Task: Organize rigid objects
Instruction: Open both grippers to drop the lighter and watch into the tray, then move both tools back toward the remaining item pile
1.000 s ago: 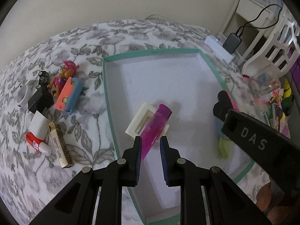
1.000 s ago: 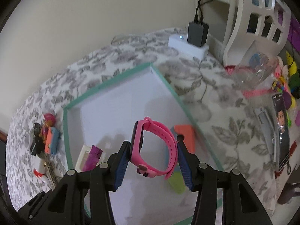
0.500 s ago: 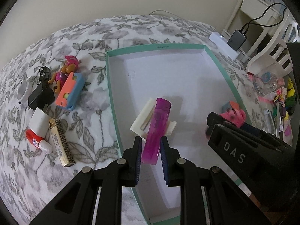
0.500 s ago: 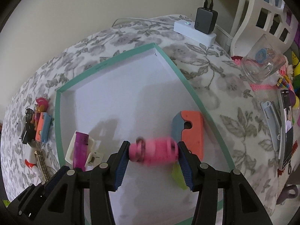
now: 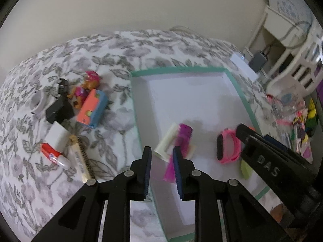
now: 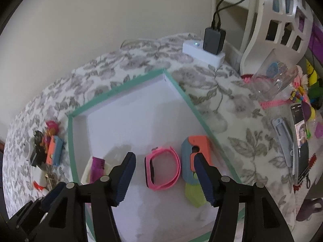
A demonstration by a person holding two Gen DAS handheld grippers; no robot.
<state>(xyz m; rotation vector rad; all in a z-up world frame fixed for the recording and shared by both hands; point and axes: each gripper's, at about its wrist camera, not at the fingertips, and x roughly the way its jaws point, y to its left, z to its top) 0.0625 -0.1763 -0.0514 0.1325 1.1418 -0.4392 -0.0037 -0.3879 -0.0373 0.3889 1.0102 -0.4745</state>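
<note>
Left gripper [image 5: 161, 170]: jaws narrow but opening, nothing between the pads; bare box edge and cloth showed in the gap. Magenta lighter [image 5: 178, 151] lay just beyond and to the right of the right-hand finger, loose on the floor of the box, resting across a cream plastic piece [image 5: 167, 141].

Right gripper [image 6: 163, 178]: jaws apart and opening. Pink wristband [image 6: 162, 169] sat on the box floor in the gap between the fingers, clear of both pads, standing on its edge with the dark face to the left. Just beside it on the right, an orange-and-blue toy [image 6: 196, 153] against the right wall of the box, with a lime-green piece [image 6: 194, 194] at its near end, partly behind the right finger.

White box with teal rim [image 6: 119, 93]: open-topped, on a grey floral cloth [image 5: 113, 56]. Far half of its floor was bare.

Left of the box, on the cloth, nearest first: a harmonica [image 5: 81, 159], a red-and-white tube [image 5: 54, 156] beside it, a white card [image 5: 56, 135], then a second orange-and-blue block [image 5: 92, 109], a black object [image 5: 58, 111], a small toy figure in pink [image 5: 84, 88] and a white ring-shaped item [image 5: 39, 102].

Right of the box: a grey clip [image 6: 284, 141] and a dark packet [image 6: 301, 141] on the cloth, a clear plastic cup [image 6: 276, 78] on its side farther off. Beyond the far corner, a white power strip [image 6: 202, 53] with a black charger [image 6: 214, 40] plugged in; white furniture [image 6: 268, 20] behind
</note>
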